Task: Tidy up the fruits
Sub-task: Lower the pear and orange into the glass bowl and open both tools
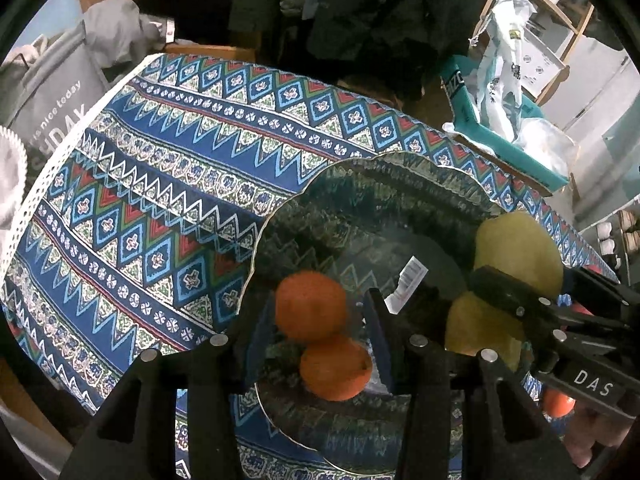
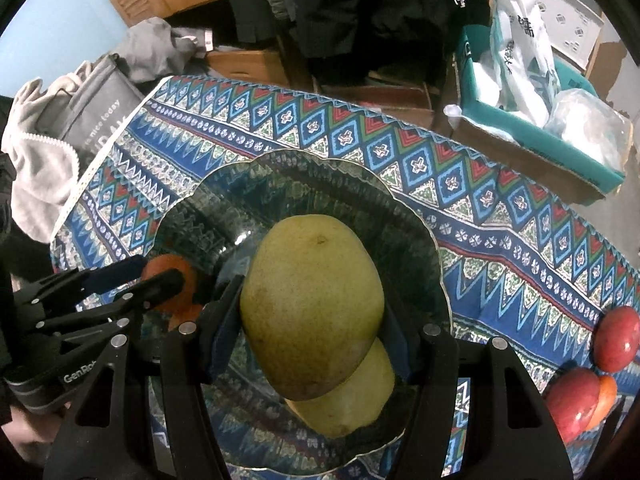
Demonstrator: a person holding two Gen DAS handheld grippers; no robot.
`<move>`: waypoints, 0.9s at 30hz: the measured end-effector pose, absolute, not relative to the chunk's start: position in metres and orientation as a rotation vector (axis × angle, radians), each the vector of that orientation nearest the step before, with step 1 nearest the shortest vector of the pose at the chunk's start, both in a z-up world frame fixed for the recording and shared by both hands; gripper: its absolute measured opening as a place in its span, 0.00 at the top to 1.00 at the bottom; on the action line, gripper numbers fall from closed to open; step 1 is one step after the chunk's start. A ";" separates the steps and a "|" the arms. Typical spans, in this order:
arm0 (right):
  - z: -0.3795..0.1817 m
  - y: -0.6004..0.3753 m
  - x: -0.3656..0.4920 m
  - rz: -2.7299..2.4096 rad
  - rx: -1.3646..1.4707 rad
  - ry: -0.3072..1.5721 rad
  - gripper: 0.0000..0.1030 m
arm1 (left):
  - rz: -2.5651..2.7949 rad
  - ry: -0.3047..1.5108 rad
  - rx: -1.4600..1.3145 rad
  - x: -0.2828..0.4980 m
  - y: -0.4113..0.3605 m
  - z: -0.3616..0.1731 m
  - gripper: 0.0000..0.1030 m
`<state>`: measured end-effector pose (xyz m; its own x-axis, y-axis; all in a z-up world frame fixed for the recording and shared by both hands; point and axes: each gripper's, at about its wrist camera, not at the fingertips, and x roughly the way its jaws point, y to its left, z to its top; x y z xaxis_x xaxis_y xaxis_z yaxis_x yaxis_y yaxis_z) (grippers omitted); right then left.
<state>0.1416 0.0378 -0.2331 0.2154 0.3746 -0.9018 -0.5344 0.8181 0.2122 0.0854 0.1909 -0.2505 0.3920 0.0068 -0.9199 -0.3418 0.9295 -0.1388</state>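
my right tongs (image 2: pixel 312 320) are clamped on a big green pear (image 2: pixel 312 304), one finger on each side of its fat middle. the pear hangs just over the glass plate (image 2: pixel 304 168), and a second pear (image 2: pixel 352 400) lies on the plate right under it, so close that i cannot tell if they touch. my left tongs (image 1: pixel 320 320) are over the left part of the same plate, and they hold an orange (image 1: pixel 310 304) between the fingers, which look pressed on its sides, though it is a bit blurry there. another orange (image 1: pixel 336 366) sits on the plate just below it, nearer to me. off to the right of my right tongs, on the patterned cloth (image 2: pixel 500 208) and not on the plate, are two red apples (image 2: pixel 616 338) and something orange peeking out behind the nearer one. i think the pear is heavy and firm, with smooth skin that could slip, so the wide middle is the best place to hold it, and i should not squeeze so hard that it gets a bruise. the orange feels like it would be light and a little soft, and round, so it could roll away when i let go. the plate is glass and could chip, so the fruit should go down gently. the apples are not yet on the plate.
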 end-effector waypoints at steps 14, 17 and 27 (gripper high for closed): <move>-0.216 0.027 0.144 0.632 -0.109 1.162 0.38 | 0.228 1.136 -0.289 0.081 0.184 -0.240 0.39; -0.206 0.022 0.145 0.622 -0.096 1.137 0.38 | 0.223 1.123 -0.279 0.080 0.181 -0.234 0.39; -0.172 -0.003 0.139 0.544 -0.111 1.043 0.38 | 0.181 1.056 -0.236 0.074 0.163 -0.208 0.39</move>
